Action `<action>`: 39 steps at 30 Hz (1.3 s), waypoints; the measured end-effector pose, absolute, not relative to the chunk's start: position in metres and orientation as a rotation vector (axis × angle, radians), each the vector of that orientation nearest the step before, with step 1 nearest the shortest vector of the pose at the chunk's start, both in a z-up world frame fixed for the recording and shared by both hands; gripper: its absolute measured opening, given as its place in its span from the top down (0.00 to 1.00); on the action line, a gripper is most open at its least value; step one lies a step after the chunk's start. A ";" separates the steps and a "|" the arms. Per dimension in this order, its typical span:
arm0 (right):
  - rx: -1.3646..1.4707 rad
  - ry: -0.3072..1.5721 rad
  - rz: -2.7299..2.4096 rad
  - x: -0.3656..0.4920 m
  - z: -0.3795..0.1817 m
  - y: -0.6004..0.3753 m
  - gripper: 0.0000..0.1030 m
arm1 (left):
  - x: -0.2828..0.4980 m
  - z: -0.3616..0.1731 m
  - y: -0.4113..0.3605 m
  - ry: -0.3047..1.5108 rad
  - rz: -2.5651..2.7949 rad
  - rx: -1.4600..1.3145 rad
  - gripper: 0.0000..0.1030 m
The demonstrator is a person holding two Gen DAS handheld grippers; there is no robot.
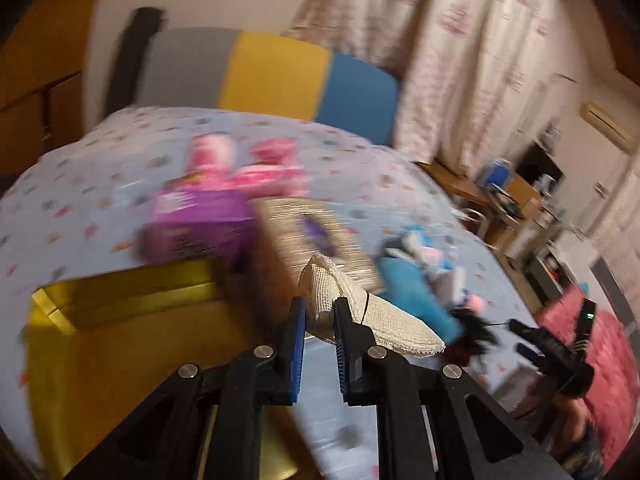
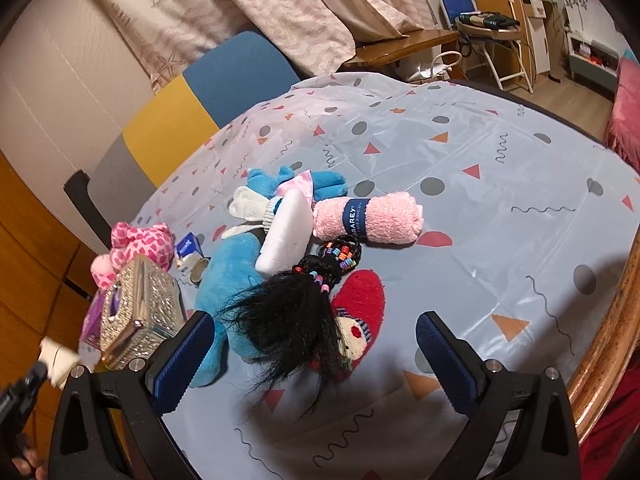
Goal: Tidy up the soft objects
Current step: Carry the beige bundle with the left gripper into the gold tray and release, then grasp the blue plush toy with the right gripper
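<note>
Close up, the left gripper [image 1: 318, 320] has its two black fingers with blue pads pressed together on a cream mesh cloth pouch [image 1: 372, 320]. The pouch hangs in the air over an open shiny gold box [image 1: 120, 292] and the table. This picture is blurry.

The right gripper [image 2: 316, 344] has its fingers wide apart and holds nothing. It hovers over a pile of soft things on the pale blue tablecloth with dots, triangles and squiggles [image 2: 500, 184]. Nearest to it lies a small doll with long black hair and colourful beads [image 2: 304, 312], on a red fuzzy mitt with a face on it [image 2: 362, 300]. The doll's hair lies over a big blue plush toy [image 2: 228, 276]. A little farther is a rolled pink towel with a dark blue band [image 2: 376, 216], next to a white soft pad [image 2: 288, 236].

To the left sits a sparkly silver tissue box [image 2: 138, 304]. Behind it is a pink spotted plush toy [image 2: 140, 240].

At the far side stands a chair with a grey, yellow and blue back [image 2: 192, 108], and behind it hang pale patterned curtains [image 2: 248, 8].
</note>
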State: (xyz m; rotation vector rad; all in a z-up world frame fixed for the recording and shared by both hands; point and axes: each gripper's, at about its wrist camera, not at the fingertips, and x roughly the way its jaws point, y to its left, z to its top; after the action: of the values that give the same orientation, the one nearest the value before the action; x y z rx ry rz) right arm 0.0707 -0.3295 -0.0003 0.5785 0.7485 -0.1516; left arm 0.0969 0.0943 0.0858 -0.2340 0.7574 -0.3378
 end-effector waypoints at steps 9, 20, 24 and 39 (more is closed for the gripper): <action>0.446 0.803 -0.183 0.082 0.004 -0.311 0.00 | 0.102 0.017 0.196 0.847 -0.085 -0.322 0.86; 0.195 0.897 -0.014 0.153 0.020 -0.253 0.04 | 0.173 -0.020 0.188 0.918 -0.061 -0.379 0.64; 0.132 0.950 0.038 0.180 0.015 -0.237 0.04 | 0.163 -0.016 0.189 0.893 -0.051 -0.407 0.50; 0.074 1.160 -0.012 0.267 -0.029 -0.205 0.00 | 0.085 0.006 0.189 0.848 -0.115 -0.437 0.35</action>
State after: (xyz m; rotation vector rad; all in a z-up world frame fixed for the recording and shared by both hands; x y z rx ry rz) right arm 0.2672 -0.2047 -0.0291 0.0737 1.1598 -0.0117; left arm 0.0852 0.1891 0.0055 -0.4368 0.8479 -0.1149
